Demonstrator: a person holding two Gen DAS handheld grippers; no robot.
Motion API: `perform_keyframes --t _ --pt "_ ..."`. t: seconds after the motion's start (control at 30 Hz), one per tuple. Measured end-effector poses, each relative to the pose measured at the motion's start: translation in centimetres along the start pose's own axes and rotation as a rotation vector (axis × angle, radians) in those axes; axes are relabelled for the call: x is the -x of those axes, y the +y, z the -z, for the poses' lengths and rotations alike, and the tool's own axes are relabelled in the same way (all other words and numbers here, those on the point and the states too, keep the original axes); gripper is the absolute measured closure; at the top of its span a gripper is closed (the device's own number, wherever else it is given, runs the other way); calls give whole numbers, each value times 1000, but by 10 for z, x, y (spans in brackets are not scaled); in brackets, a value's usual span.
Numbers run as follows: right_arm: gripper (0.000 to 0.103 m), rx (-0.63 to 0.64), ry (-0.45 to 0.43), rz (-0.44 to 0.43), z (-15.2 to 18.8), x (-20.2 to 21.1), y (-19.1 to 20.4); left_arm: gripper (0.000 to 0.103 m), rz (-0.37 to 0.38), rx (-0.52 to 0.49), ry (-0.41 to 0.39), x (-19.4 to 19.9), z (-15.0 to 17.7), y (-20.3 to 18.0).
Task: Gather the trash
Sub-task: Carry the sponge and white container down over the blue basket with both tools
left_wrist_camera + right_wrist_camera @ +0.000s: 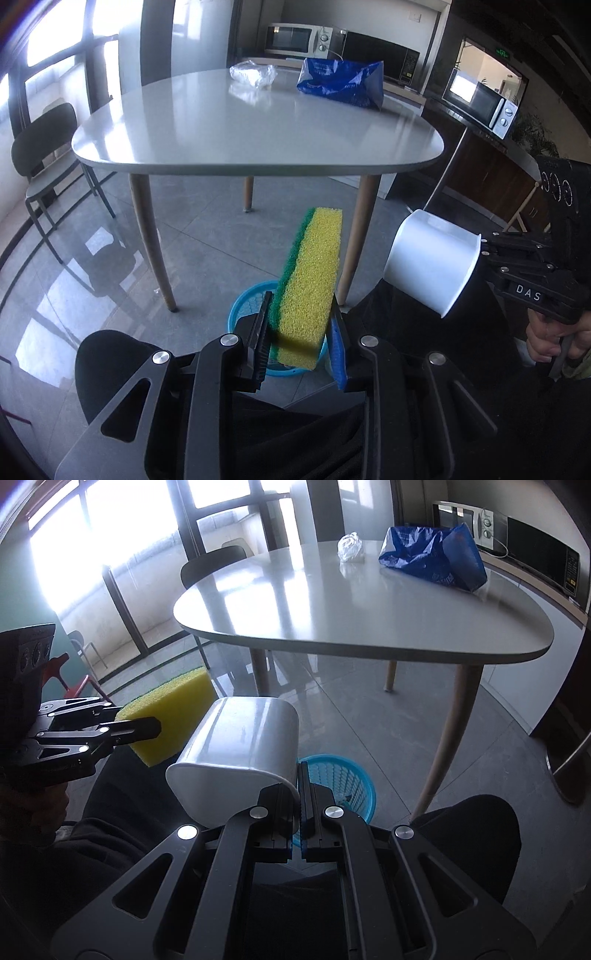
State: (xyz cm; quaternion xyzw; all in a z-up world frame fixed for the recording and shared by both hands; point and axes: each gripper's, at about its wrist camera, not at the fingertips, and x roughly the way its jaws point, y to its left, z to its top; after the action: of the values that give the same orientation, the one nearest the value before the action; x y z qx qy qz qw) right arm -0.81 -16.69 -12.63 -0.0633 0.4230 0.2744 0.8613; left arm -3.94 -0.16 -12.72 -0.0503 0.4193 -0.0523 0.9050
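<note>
My left gripper [301, 325] is shut on a yellow and green sponge [310, 284], held upright above a blue mesh bin [243, 306] on the floor. The left gripper [147, 727] and the sponge [173, 720] also show in the right wrist view. My right gripper [298, 786] is shut on the rim of a white plastic cup [243, 746], held tilted beside the bin [343, 786]. The cup [432, 266] and the right gripper [487, 251] show at the right of the left wrist view. A blue plastic bag [341, 83] and a crumpled clear wrapper [253, 74] lie on the white table [258, 125].
The table stands on wooden legs [151, 236] right behind the bin. A dark chair [48, 155] stands at the left by the windows. Microwaves [299, 38] sit on a counter behind the table. The person's dark-clothed knees [472, 842] flank the bin.
</note>
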Motion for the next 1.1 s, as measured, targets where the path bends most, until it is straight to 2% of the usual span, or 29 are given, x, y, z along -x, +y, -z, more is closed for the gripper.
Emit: perform_keyframes --t 0.4,0.87,1.1 --pt "101 -56 130 3 17 -62 -21 78 11 94 129 -59 21 22" --pt "101 -154 263 4 19 -129 -47 78 59 236 292 -114 19 43" --pt "101 -206 313 30 14 -165 -63 78 23 248 330 -141 12 47"
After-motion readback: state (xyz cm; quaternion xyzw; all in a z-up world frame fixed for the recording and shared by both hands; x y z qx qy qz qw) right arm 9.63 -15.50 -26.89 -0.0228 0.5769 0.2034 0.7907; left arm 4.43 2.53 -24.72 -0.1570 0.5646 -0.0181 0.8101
